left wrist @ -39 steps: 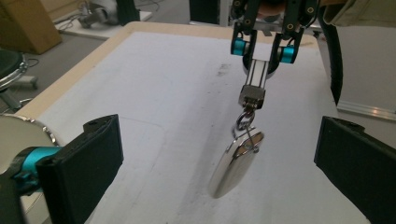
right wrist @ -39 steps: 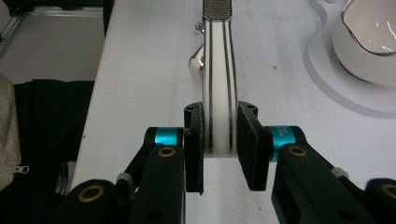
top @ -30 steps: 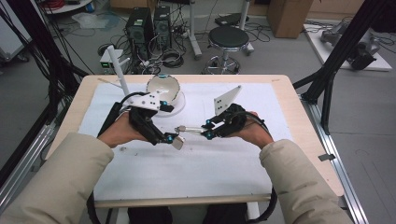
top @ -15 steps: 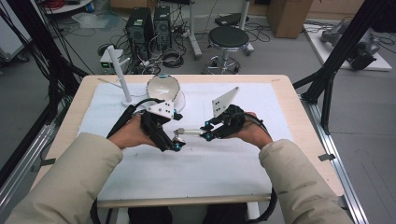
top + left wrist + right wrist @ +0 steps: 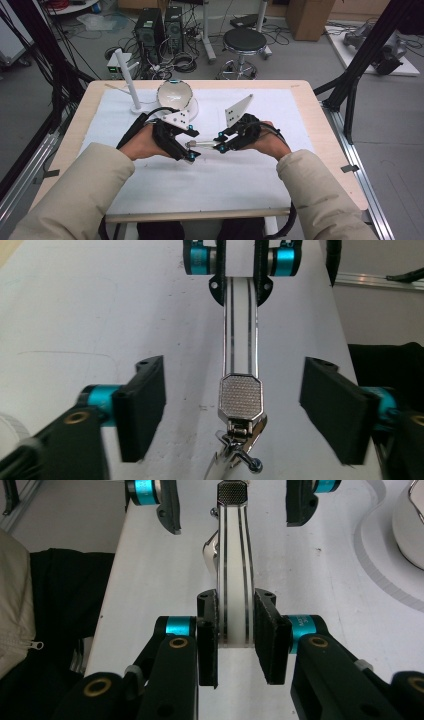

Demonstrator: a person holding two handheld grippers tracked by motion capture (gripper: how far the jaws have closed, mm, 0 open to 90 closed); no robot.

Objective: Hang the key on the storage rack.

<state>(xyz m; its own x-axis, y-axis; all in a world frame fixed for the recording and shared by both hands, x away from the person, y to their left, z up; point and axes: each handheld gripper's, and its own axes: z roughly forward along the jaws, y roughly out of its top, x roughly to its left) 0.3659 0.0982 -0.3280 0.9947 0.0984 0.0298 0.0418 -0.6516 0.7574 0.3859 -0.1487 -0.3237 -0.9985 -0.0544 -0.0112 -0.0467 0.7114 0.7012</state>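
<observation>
Chromed metal tool (image 5: 234,570) lies level above the white table cover (image 5: 210,190), mid-table. Right gripper (image 5: 234,637) at 3 o'clock clamps its handle; left gripper (image 5: 235,407) at 9 o'clock stands wide, jaws flanking the textured tip untouched. White bowl (image 5: 175,94) at 11 o'clock.

bowl (image 5: 412,525): cut by right edge; metal clip's (image 5: 240,405) lower end: cut by bottom edge
</observation>
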